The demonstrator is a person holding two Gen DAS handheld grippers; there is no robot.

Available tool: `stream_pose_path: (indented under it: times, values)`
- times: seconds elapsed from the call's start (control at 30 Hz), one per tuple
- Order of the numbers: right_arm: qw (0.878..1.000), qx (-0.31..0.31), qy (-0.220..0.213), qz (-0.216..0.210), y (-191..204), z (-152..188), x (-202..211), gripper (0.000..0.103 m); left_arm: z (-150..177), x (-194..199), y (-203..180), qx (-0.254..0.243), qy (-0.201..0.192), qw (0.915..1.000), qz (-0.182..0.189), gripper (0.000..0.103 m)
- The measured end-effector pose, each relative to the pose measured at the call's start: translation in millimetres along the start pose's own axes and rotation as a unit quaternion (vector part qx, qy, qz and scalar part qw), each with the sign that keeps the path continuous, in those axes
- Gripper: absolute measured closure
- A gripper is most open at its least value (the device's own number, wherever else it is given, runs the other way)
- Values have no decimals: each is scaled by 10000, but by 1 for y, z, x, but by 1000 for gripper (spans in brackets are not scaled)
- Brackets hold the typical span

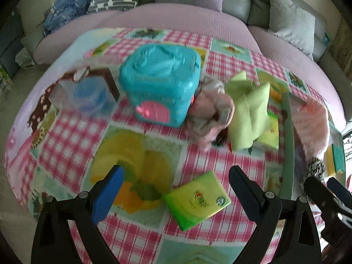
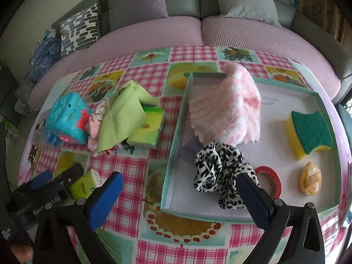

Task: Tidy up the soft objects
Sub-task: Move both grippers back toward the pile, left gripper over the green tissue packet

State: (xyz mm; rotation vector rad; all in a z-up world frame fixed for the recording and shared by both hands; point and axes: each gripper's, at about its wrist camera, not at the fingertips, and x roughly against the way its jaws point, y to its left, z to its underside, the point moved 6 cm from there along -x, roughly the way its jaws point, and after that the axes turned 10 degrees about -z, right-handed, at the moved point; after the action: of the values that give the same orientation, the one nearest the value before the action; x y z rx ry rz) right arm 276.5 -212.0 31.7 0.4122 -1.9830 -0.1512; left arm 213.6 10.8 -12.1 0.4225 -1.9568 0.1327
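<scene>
My left gripper is open and low over the checked tablecloth. A green tissue pack lies flat between its blue-padded fingers, untouched. Beyond it sit a teal soft cube, a crumpled pink cloth and a light green cloth draped over a second tissue pack. My right gripper is open at the near-left corner of the shallow tray. A leopard-print cloth lies in the tray by its right finger, with a fluffy pink cloth behind.
The tray also holds a yellow-green sponge, a red ring and a small yellow object. A clear plastic box stands left of the cube. A purple sofa with cushions lies behind the table.
</scene>
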Motion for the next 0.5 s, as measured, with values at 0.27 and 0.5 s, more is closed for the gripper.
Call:
stream_pose_path:
  times: [0.27, 0.5]
  values:
    - [9998, -90, 126, 111, -1, 10, -5, 0, 16, -15, -6, 0, 337, 9989, 334, 7]
    - [9998, -57, 127, 152, 0, 7, -6, 0, 24, -27, -21, -132, 484, 9983, 292, 7]
